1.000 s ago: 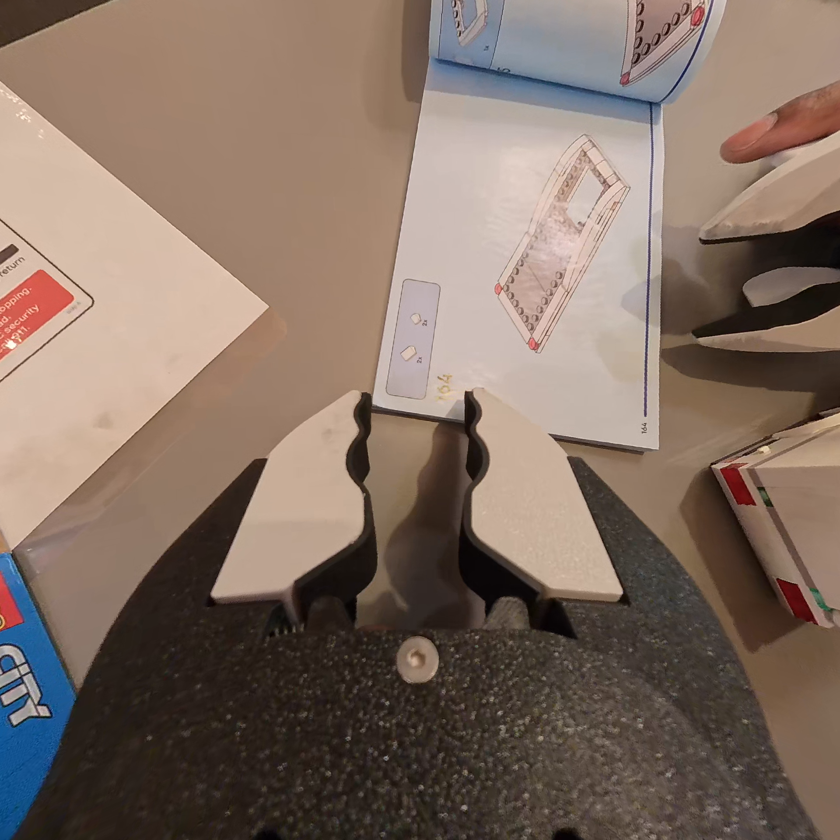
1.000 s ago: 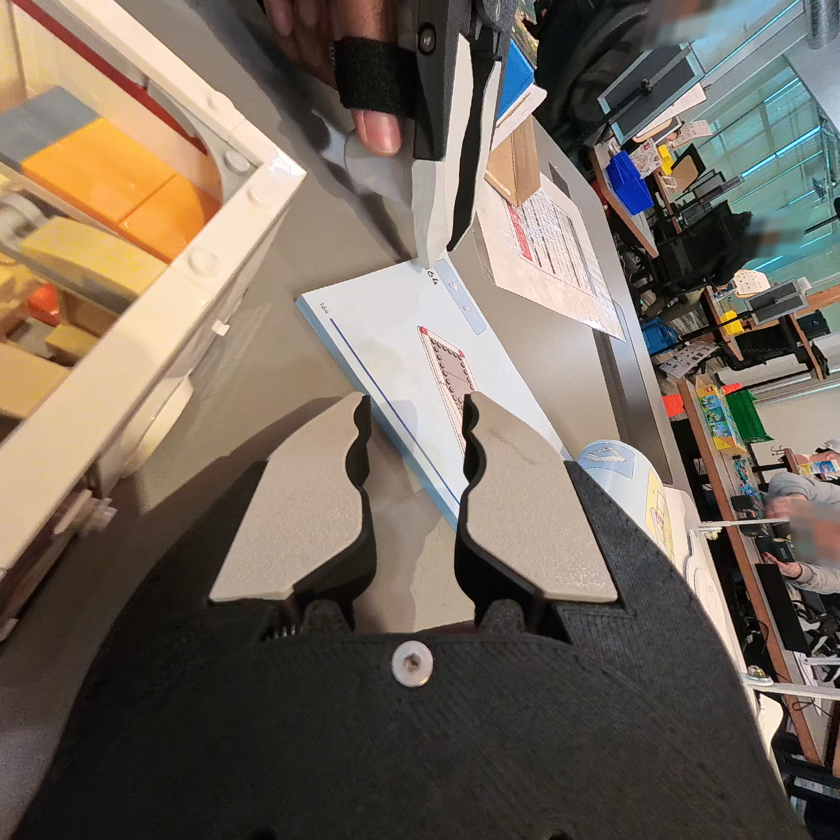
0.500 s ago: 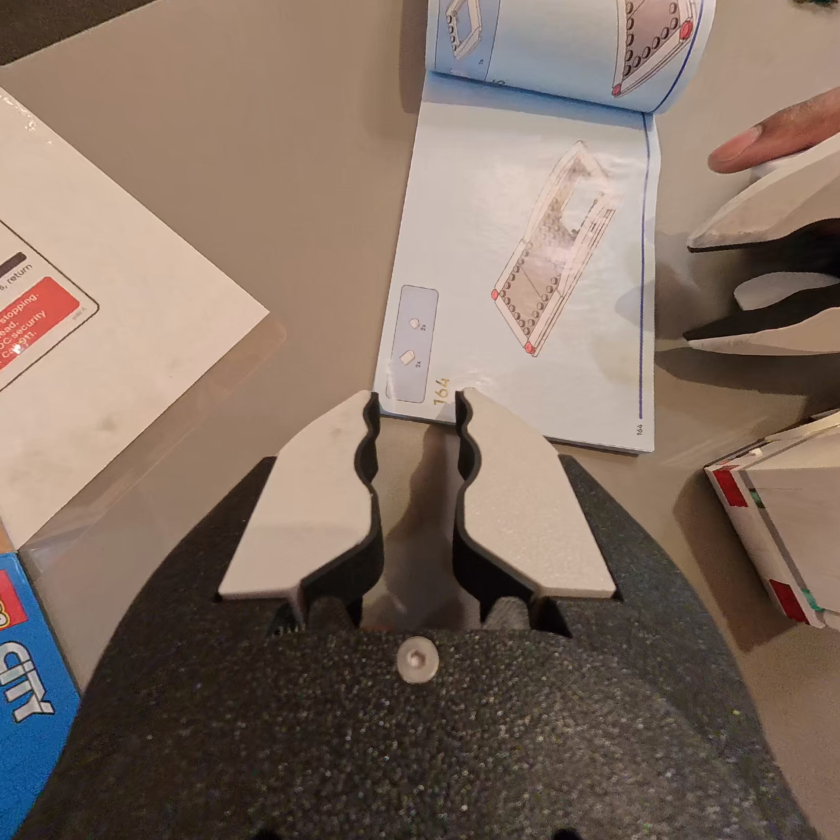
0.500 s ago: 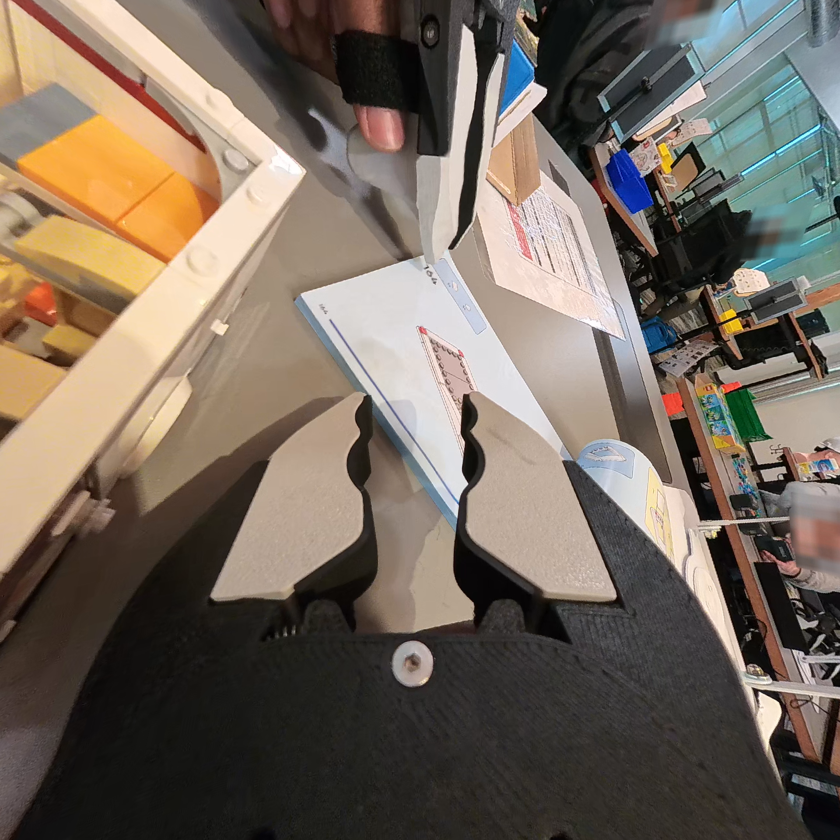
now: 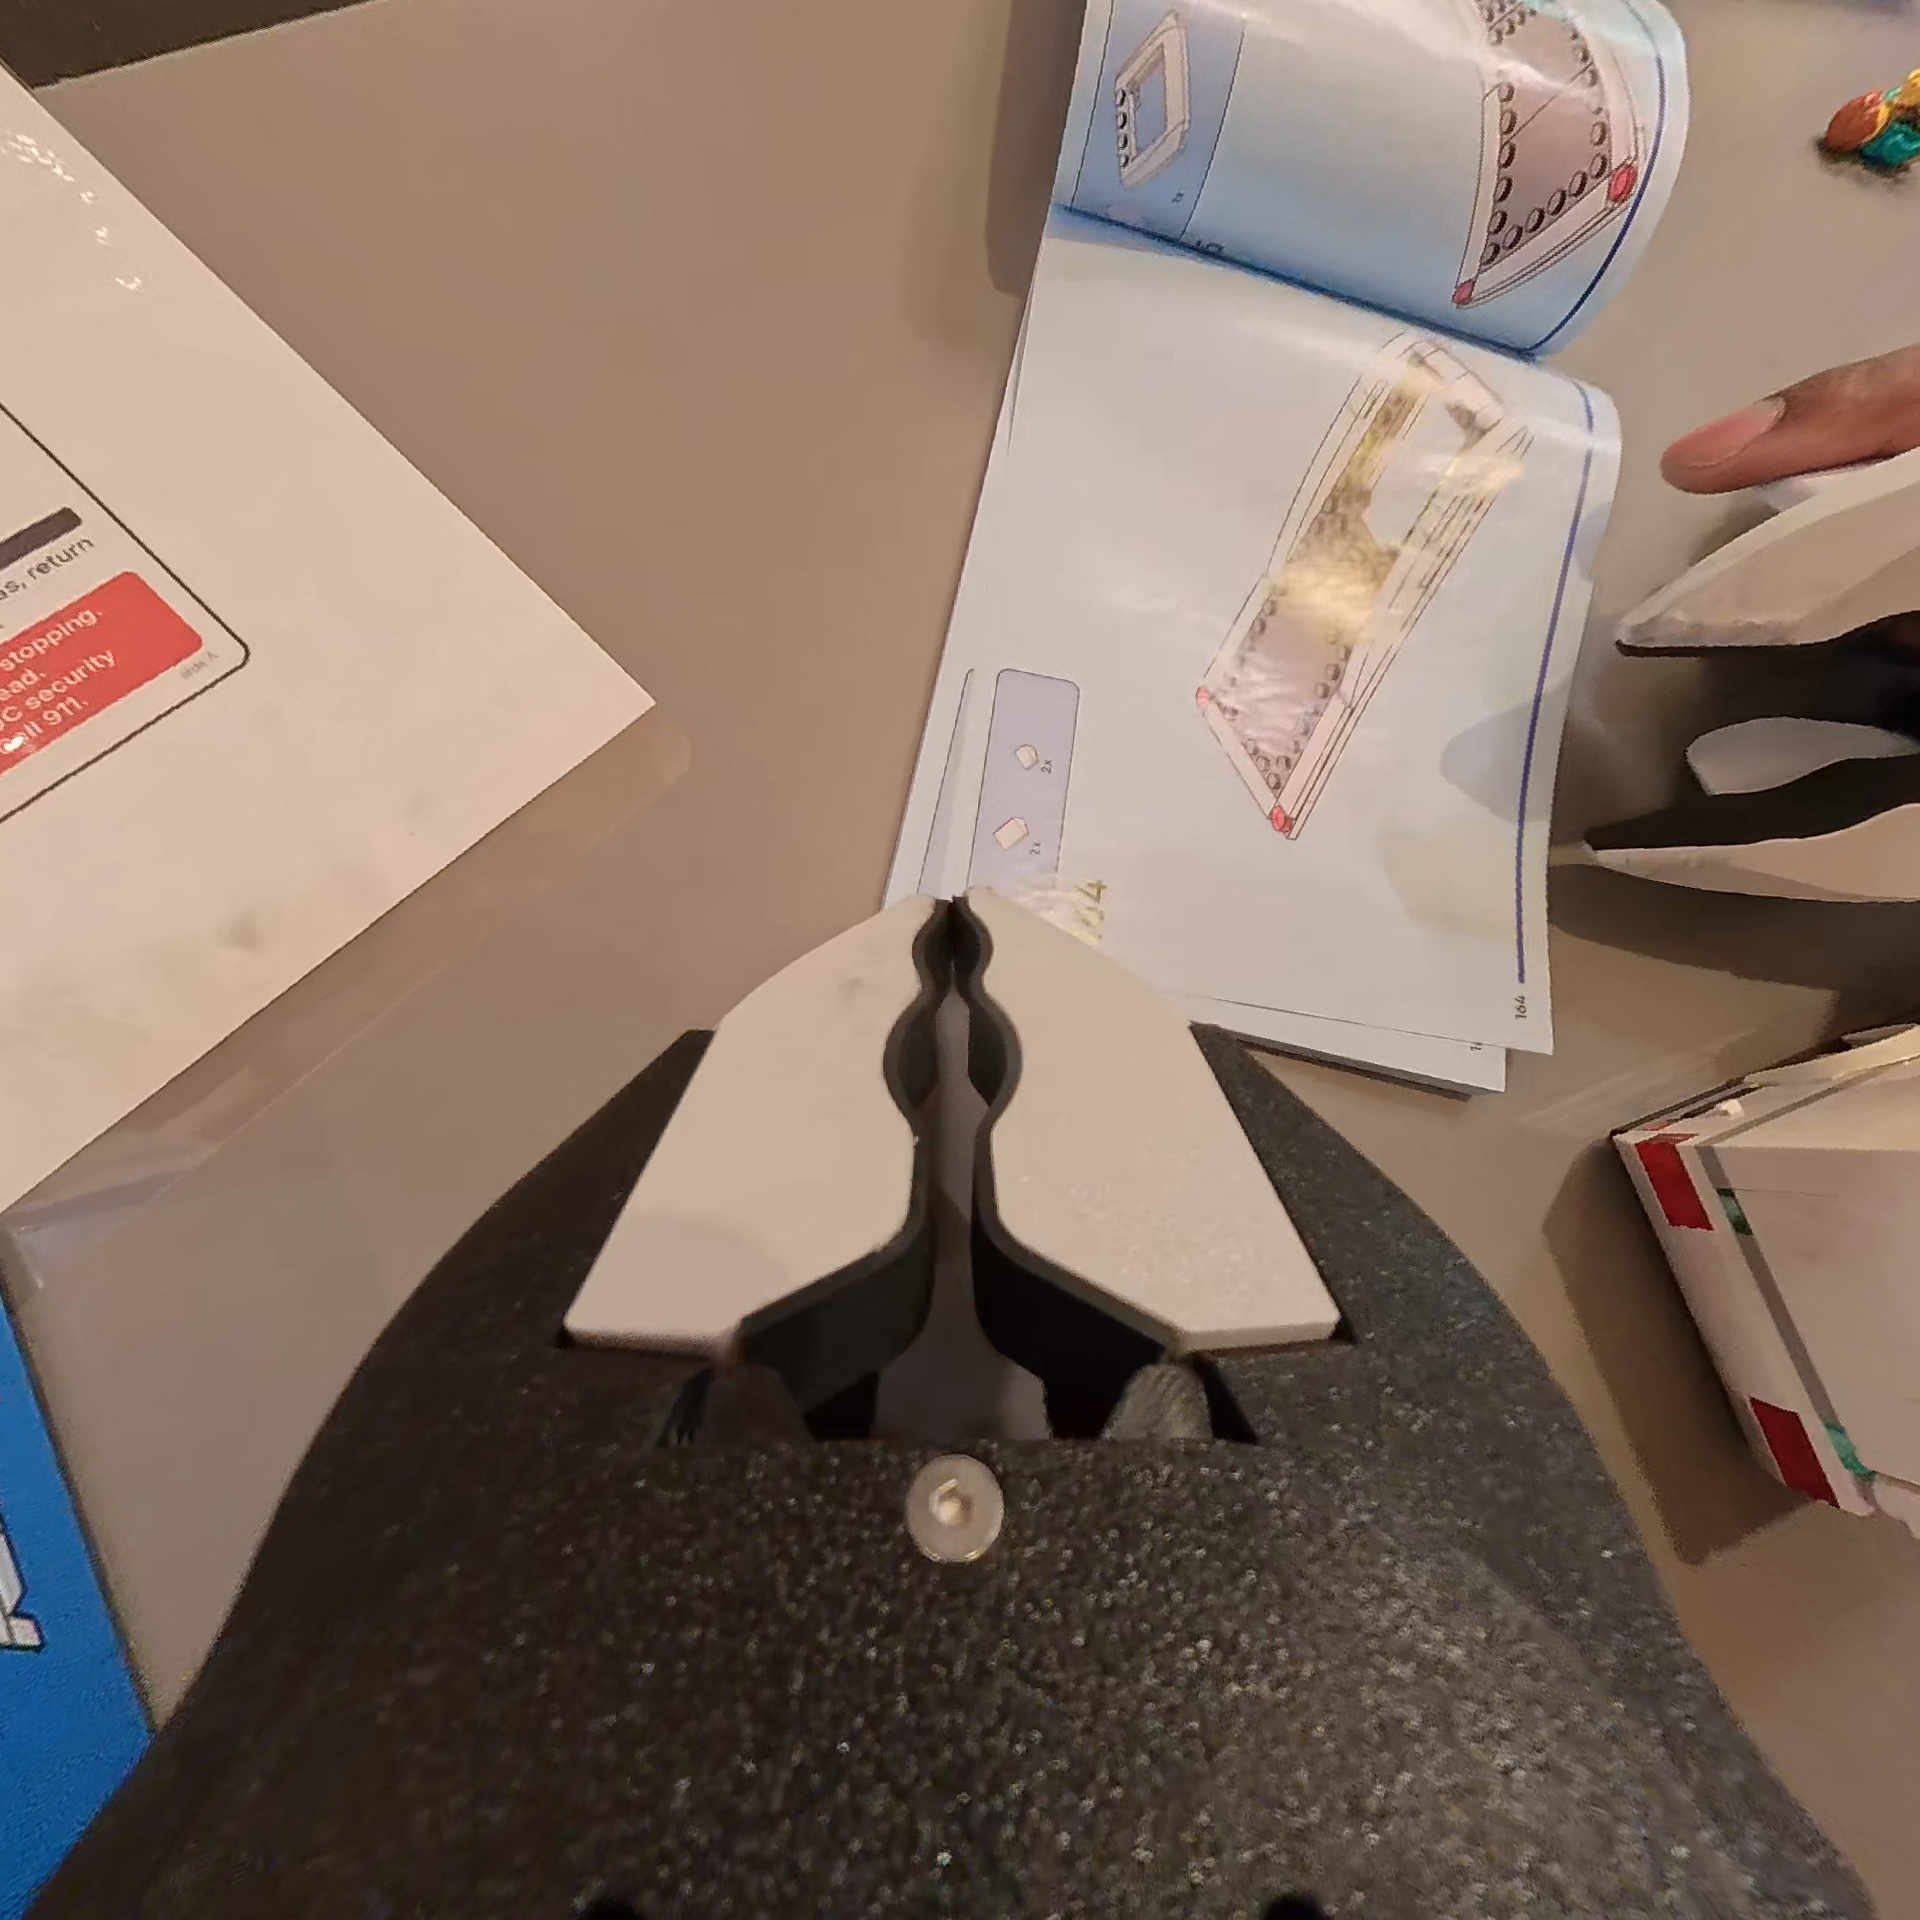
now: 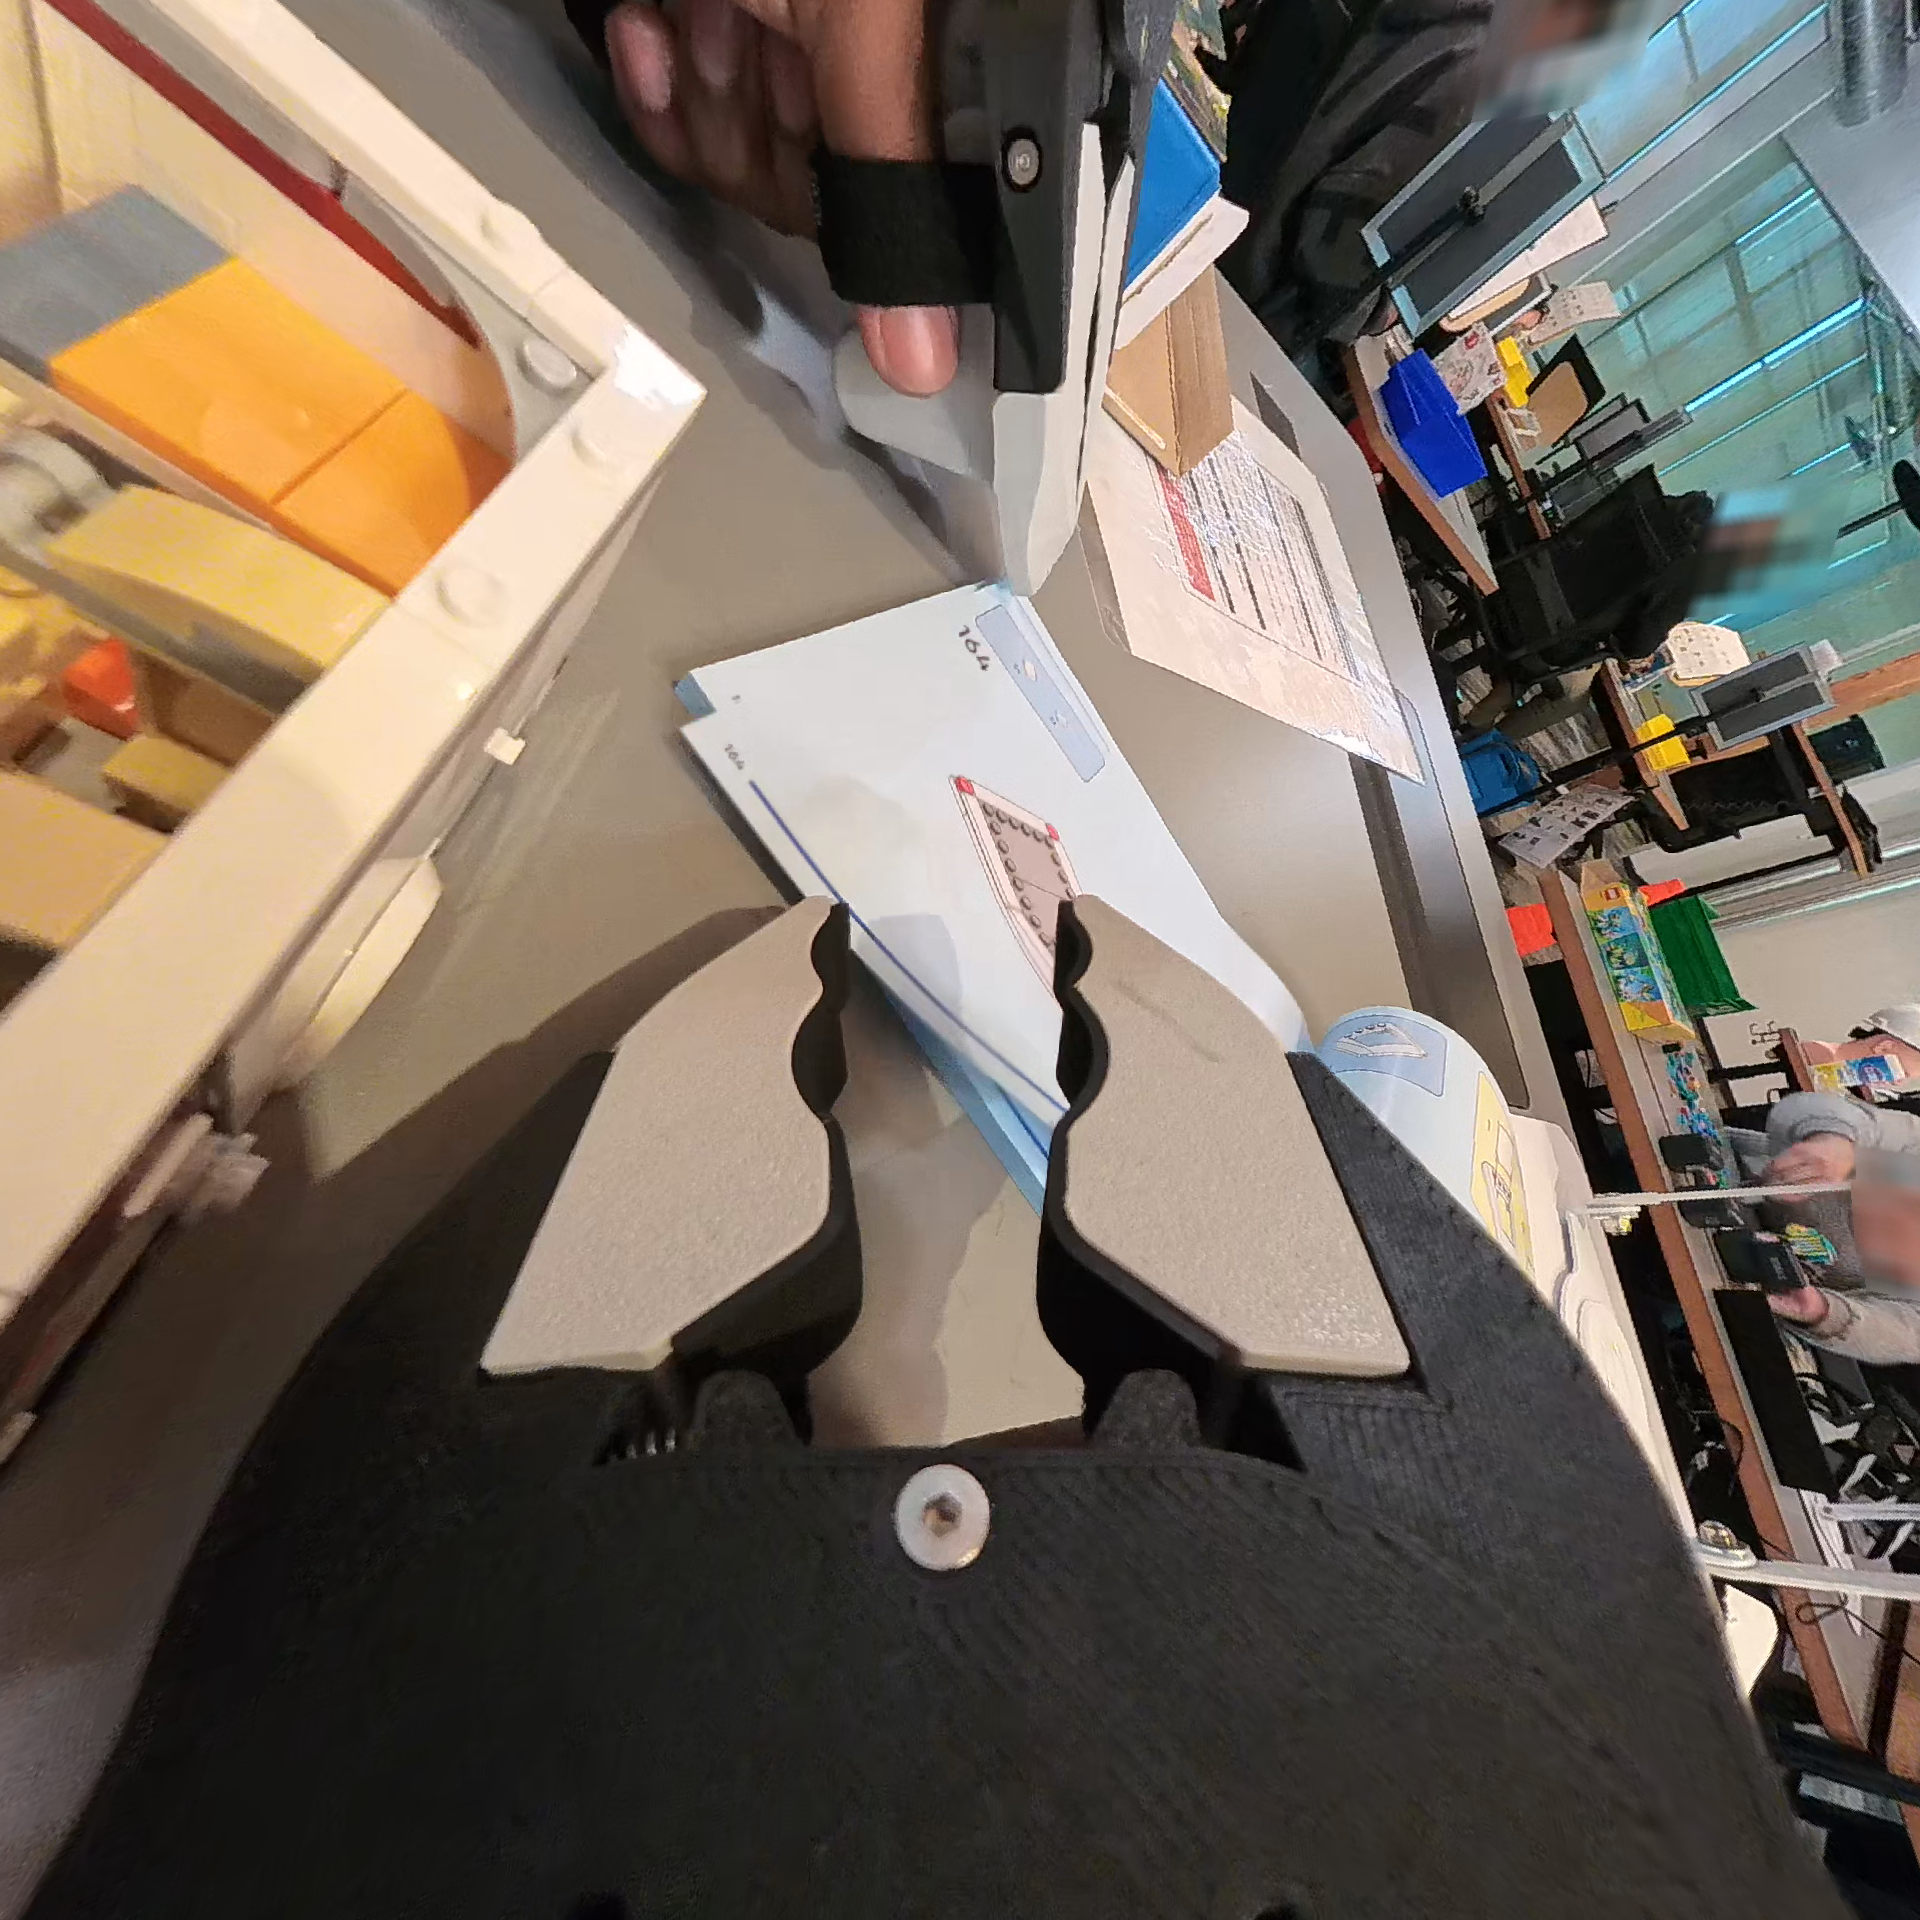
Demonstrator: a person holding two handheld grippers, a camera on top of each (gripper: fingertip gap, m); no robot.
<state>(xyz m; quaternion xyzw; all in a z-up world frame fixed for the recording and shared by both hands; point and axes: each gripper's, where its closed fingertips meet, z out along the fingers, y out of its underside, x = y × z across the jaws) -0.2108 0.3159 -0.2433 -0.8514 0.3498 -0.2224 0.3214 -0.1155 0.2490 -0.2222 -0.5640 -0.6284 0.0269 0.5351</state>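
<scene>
An open light-blue instruction booklet lies on the grey table. My left gripper is shut with its tips on the near left corner of the top page, which stands a little off the pages below. In the right wrist view the left gripper pinches that corner of the booklet. My right gripper is open and empty, hovering over the booklet's opposite edge. It also shows in the left wrist view at the right.
A white brick model with red trim stands right of the booklet, also in the left wrist view. A laminated sheet lies left. A blue box is at the near left. Small coloured pieces lie far right. The grippers' ends are close to 12 centimeters from one another.
My left gripper's jaws closed from wide open onto the booklet's page corner, and the top page has lifted and shifted slightly. The right gripper stayed open, barely moving.
</scene>
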